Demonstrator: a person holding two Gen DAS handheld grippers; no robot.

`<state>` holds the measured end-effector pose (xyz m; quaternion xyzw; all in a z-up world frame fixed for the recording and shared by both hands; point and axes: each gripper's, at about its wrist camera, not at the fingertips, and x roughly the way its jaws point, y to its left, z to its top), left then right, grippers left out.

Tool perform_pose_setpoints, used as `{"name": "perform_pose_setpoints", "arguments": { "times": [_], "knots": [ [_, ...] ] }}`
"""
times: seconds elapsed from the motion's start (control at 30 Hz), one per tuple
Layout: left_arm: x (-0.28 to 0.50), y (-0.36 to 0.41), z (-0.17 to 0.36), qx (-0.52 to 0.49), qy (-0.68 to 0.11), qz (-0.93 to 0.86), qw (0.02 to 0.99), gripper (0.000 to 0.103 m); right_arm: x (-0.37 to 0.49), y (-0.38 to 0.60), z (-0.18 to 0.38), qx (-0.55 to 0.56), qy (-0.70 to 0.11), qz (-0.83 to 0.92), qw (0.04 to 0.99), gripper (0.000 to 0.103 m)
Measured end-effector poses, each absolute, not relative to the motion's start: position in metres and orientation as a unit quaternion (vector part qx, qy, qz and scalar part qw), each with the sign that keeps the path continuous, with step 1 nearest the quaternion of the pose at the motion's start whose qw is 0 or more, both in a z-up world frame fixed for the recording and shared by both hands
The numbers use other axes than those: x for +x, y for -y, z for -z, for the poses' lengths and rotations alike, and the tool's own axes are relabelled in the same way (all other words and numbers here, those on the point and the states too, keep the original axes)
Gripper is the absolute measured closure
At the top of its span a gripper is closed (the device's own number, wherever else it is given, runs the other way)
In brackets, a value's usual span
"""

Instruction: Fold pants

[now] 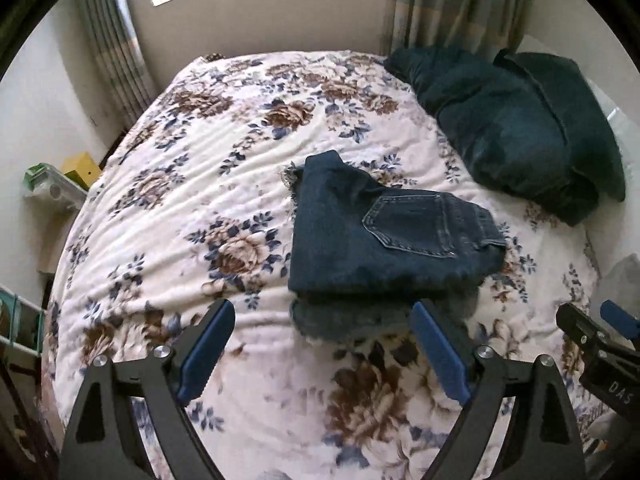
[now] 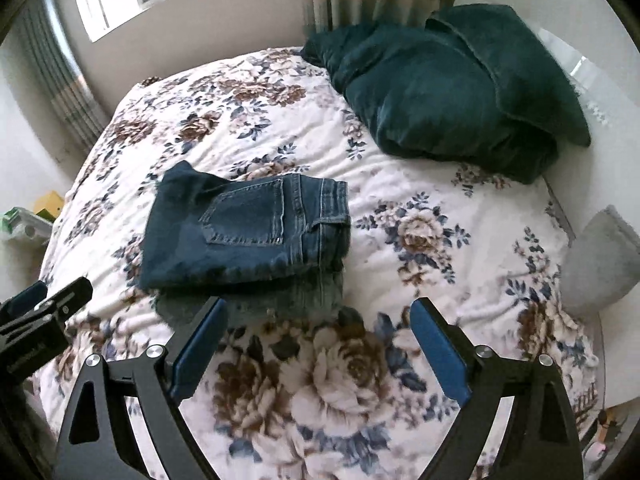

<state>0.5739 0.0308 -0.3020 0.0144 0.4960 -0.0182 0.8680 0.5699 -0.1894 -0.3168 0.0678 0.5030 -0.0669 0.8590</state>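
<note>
The jeans (image 1: 384, 236) are seen folded into a compact stack near the middle of the floral bedspread (image 1: 200, 200), back pocket up, one frayed hem poking out at the near edge. Both the left gripper (image 1: 324, 344) and the right gripper (image 2: 318, 340) are held above the bed, jaws spread wide, nothing between them; the fold is judged essentially done. Open bedspread is left all round, with the dark green bedding (image 2: 440, 88) well apart at far right.
</note>
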Motion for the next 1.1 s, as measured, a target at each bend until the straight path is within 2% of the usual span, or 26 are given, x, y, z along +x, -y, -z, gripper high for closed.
{"name": "perform_pose_setpoints", "arguments": {
  "times": [0.8, 1.1],
  "knots": [
    [0.301, -0.016, 0.116, -0.005, -0.392, -0.021, 0.920, 0.012, 0.261, 0.194, 0.086, 0.014, -0.396, 0.007, 0.918, 0.008],
    [0.228, -0.013, 0.060, 0.009, -0.360, -0.024, 0.933, 0.012, 0.168, 0.187, 0.006, 0.004, -0.367, -0.008, 0.930, 0.008]
  ]
}}
